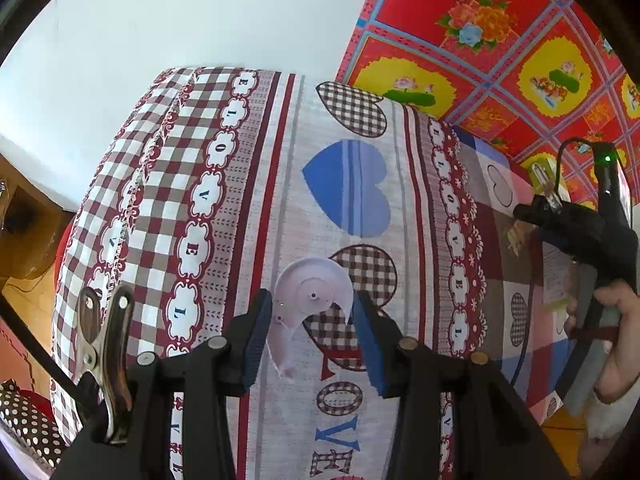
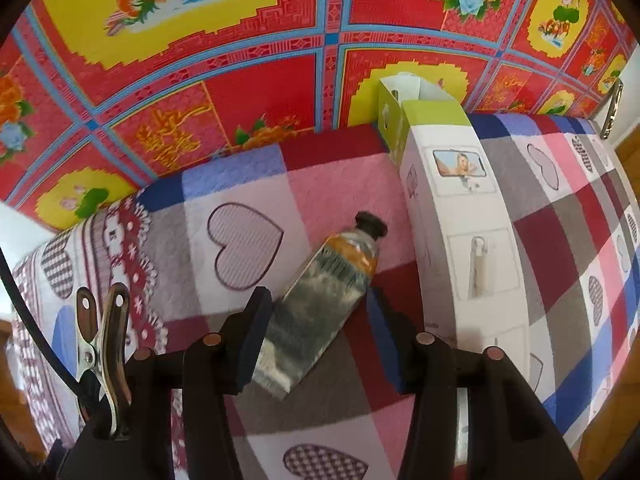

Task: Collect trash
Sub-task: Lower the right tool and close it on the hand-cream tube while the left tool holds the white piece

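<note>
bedsheet [image 1: 256, 208]: maroon-white check, hearts | plastic piece [image 1: 312, 300]: pale lilac | tube [image 2: 320, 304]: silver, orange | box [image 2: 472, 240]: white, lime

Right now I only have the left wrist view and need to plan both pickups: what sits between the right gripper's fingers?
Observer: A squeezed tube with a black cap lies on the bedspread between the open fingers of the right gripper.
Operator: Anything beside it?
Observer: A long white and green box lies just right of the tube.
Operator: Is the box closed?
Observer: Its far green end flap stands open.
</note>
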Action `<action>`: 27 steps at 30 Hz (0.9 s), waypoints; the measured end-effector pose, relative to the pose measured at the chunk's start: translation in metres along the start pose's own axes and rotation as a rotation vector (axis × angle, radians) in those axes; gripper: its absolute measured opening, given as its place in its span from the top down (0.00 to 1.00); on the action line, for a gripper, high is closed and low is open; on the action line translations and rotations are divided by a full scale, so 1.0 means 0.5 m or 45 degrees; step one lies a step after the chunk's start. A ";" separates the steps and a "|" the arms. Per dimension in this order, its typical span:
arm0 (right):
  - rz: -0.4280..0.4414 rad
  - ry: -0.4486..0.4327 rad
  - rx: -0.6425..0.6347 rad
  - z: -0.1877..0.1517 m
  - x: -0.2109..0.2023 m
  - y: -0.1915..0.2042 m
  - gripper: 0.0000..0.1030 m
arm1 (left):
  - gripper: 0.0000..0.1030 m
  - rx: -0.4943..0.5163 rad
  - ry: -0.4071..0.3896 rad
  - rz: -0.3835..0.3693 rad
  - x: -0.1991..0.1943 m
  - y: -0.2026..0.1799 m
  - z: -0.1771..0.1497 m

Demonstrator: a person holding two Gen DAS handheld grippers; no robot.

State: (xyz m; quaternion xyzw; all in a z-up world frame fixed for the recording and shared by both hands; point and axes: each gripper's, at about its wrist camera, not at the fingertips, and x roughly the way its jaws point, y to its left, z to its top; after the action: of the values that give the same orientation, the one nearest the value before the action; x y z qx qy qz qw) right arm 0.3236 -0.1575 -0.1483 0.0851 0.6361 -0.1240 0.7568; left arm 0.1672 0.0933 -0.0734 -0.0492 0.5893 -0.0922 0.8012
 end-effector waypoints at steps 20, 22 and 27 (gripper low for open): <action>0.187 -0.015 -0.257 0.028 0.005 0.097 0.58 | 0.57 0.006 0.004 -0.007 0.012 0.009 0.005; 0.215 -0.015 -0.265 0.026 0.001 0.100 0.58 | 0.57 0.002 0.004 -0.009 0.011 0.013 0.004; 0.232 -0.022 -0.284 0.023 -0.005 0.097 0.59 | 0.57 0.001 0.004 -0.016 0.011 0.018 0.004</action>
State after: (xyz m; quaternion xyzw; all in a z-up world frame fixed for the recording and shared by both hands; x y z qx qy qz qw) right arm 0.3481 -0.1142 -0.1452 0.0569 0.6291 0.0159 0.7751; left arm 0.1715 0.1009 -0.0795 -0.0524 0.5900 -0.0977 0.7998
